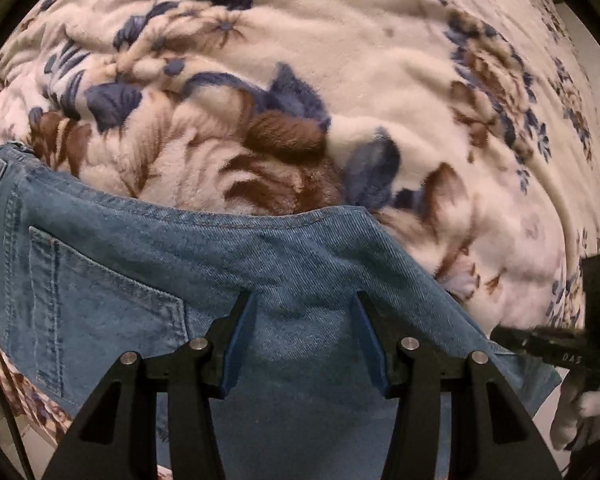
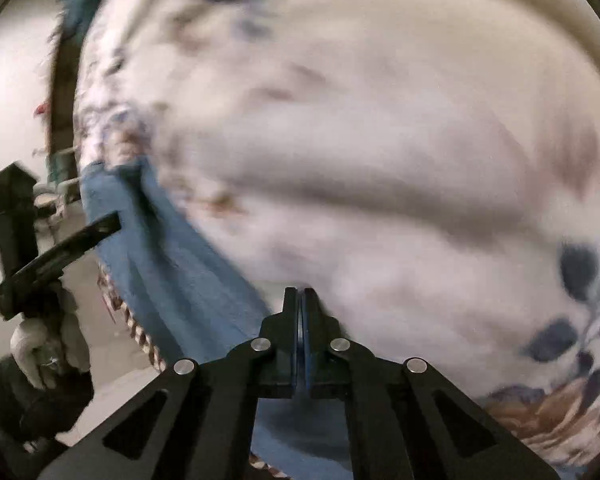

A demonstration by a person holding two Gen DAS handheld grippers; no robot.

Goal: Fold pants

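Left hand-held gripper [image 1: 304, 340] points steeply down over the pants [image 1: 160, 280], jaws part open, denim showing between the fingers; pads do not look pressed on cloth, so nothing held as far as I can tell. Right hand-held gripper [image 2: 303, 300] has its pads closed together; the frame is smeared and I cannot tell whether any fabric is pinched between them.

The jeans lie flat on the floral blanket [image 1: 340, 80] covering the bed. In the left wrist view the denim fills 6 to 9 o'clock, back pocket [image 1: 100, 312] at 8, and a folded edge runs from 9 toward 4 o'clock. The right tool's body shows at 4 o'clock, beside that edge.

Judgement: a fold is being set up or smoothed. To do it well: lower the left jaws onto the denim near the fold line to pin it, take the free edge at 4 o'clock through both layers, carry it over low and even, line up seams and don't drag the plush blanket along.
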